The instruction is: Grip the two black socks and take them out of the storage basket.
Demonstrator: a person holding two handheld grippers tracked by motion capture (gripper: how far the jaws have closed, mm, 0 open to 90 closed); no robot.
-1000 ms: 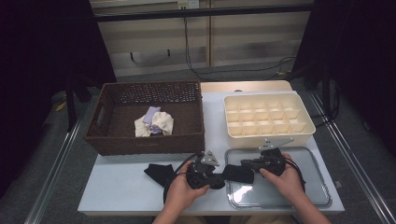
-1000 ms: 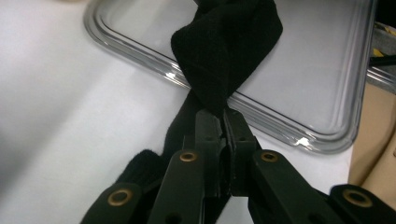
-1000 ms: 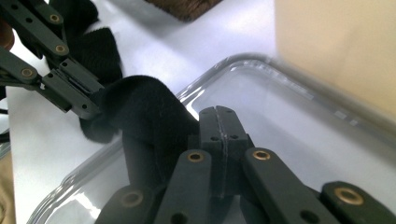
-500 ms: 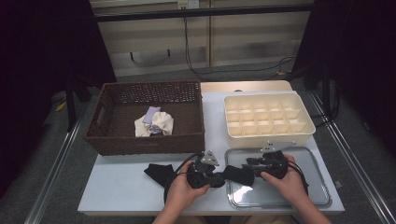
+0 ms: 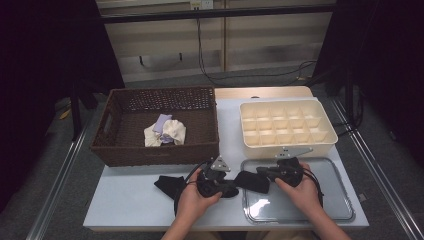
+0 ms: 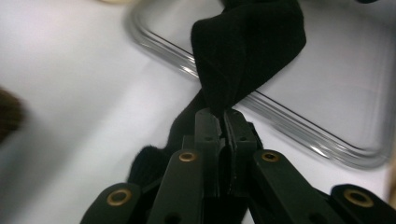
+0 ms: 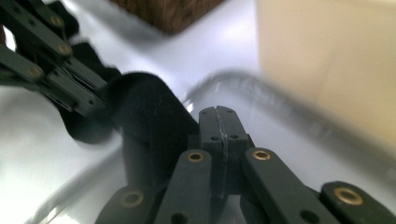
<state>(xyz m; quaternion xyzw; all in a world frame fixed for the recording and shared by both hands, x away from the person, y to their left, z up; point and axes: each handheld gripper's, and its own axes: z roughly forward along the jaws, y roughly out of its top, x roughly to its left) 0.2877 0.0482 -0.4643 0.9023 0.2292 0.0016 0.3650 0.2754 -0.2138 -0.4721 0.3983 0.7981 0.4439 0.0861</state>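
Over one tray [image 5: 345, 212], left hand-held gripper [image 6: 223, 116] pinches one black cloth [image 6: 247, 51]; right hand-held gripper [image 7: 218, 114] seems closed empty.

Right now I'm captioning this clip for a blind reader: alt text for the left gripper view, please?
The left tongs, shut, pinch a black cloth that twists up over the rim of a clear tray on a white table.

Two hand-held grippers, left gripper [image 5: 216, 180] and right gripper [image 5: 280, 171], hold a black cloth [image 5: 250, 181] between them at the near table [image 5: 125, 200] edge.
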